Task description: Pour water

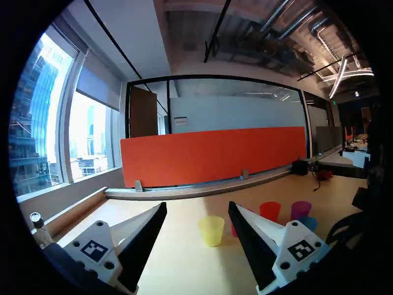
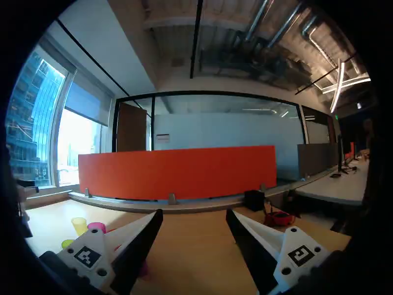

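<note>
My left gripper (image 1: 196, 206) hovers open over the wooden table (image 1: 186, 265), nothing between its fingers. Just ahead of it stands a yellow cup (image 1: 211, 230), upright. Farther right are a red cup (image 1: 269, 210), a purple cup (image 1: 300, 209) and a blue cup (image 1: 309, 223); another reddish cup is mostly hidden behind the right finger. My right gripper (image 2: 193, 214) is also open and empty over the table (image 2: 196, 265). In its view a yellow cup (image 2: 79, 225), a pink cup (image 2: 97, 227) and a green cup (image 2: 68, 243) stand far left.
An orange partition panel (image 1: 211, 155) runs along the back of the table. A black box (image 2: 254, 200) and a red item with a cable (image 2: 277, 218) sit near it. Windows (image 1: 88, 137) line the left wall. A small round-topped object (image 1: 37, 219) stands at the left edge.
</note>
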Available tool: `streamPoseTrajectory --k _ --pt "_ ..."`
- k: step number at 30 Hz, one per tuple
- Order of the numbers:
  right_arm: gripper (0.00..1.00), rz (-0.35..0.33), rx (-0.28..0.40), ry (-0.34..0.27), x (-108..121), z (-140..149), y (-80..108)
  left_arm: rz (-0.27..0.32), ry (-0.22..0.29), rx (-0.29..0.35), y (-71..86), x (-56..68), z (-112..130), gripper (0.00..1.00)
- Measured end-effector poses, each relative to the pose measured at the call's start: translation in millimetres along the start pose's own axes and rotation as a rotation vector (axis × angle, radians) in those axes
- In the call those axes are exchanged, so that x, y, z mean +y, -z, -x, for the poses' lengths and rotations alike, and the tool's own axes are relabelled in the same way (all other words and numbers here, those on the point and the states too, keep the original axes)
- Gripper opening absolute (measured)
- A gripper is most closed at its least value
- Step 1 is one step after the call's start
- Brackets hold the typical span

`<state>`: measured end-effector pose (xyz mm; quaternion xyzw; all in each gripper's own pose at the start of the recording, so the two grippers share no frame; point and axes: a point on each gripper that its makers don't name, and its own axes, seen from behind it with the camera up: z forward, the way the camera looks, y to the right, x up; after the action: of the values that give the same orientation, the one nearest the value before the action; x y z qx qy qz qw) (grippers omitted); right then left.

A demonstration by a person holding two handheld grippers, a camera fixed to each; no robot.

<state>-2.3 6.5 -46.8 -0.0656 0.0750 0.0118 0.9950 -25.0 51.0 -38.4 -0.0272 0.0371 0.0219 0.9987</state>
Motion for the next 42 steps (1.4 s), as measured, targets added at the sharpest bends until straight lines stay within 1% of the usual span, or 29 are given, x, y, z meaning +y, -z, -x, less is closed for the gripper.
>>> streamPoseTrajectory --k 6,12,18,24,30,42 --pt "0.99 0.019 -0.004 -0.004 4 5 0.6 -0.027 -0.008 -0.002 -5.1 -3.9 8 0.92" --pt "0.99 0.022 -0.008 -0.002 5 6 2.6 -0.054 -0.017 0.009 -8.1 -7.8 9 0.92" --pt "0.99 0.025 -0.016 0.013 4 5 3.6 -0.073 -0.026 0.014 -12.0 -6.6 14 0.93" --pt "0.99 0.023 -0.028 0.01 0 5 3.5 -0.077 -0.023 0.024 -14.5 -5.7 20 0.93" --pt "0.99 0.031 -0.026 0.016 0 4 3.8 -0.09 -0.026 0.021 -12.0 -14.7 33 0.93" --pt "0.99 0.037 -0.03 0.041 -7 2 4.7 -0.106 0.024 0.004 -1.5 -36.7 65 0.93"
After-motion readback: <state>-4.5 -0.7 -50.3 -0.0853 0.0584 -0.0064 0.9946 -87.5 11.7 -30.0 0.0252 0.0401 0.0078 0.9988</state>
